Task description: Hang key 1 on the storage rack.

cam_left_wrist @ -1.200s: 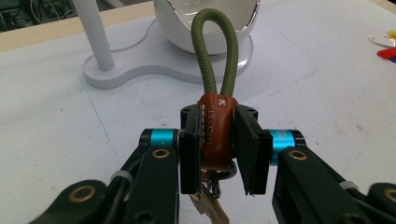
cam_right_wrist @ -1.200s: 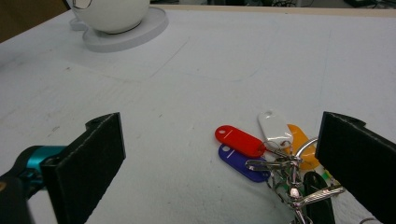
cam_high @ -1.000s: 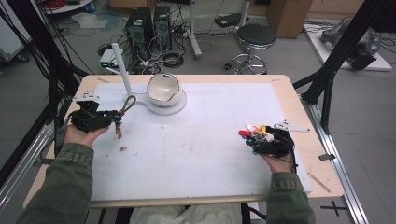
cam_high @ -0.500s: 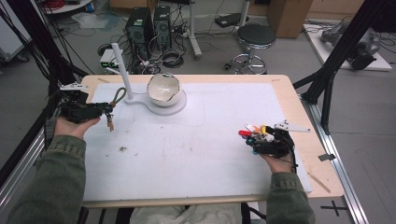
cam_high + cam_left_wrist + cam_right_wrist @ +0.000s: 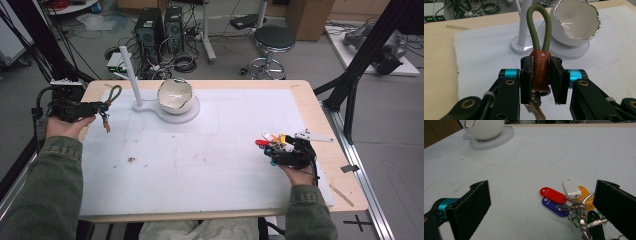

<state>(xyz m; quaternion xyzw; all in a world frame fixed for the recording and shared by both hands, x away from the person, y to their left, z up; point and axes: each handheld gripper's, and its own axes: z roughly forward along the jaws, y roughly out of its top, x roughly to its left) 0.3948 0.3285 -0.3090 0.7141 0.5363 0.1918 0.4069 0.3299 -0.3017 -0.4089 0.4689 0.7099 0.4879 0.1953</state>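
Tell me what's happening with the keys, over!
Left gripper shut on brown leather key fob with green cord loop, lifted near white post. Right gripper open beside bunch of coloured plastic key tags. Nothing blocking the post.

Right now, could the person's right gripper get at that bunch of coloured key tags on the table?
Probably yes. The right gripper has its jaws wide open, and the key tags lie on the white mat just ahead, toward one jaw, with nothing lying in the way.
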